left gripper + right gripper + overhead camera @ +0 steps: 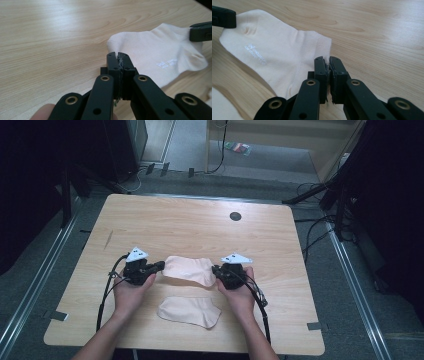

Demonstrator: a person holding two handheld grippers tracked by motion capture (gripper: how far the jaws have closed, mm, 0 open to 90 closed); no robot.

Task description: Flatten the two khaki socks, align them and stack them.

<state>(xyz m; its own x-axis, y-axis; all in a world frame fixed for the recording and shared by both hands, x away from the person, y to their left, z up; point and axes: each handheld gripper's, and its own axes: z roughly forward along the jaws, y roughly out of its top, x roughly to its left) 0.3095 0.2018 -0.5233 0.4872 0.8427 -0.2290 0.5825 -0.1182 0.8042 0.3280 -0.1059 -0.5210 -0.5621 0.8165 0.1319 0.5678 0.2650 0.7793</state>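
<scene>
I have the left gripper (159, 266) and the right gripper (216, 270) each with jaws clenched on opposite ends of the cream sock (187, 269), stretched between them just above the wooden surface (200, 220). A second sock (189, 310) lies flat nearer me.

The far half of the table (200, 215) is lying open, with a small dark round spot (235, 216) sitting near its far edge. Mid-table, a pale sock (189, 269) is stretching between the left gripper (159, 266) and right gripper (216, 269), blocking the way across. A second sock (190, 311) is lying flat near the near edge, between the forearms. Broad bare strips are running along both side edges
</scene>
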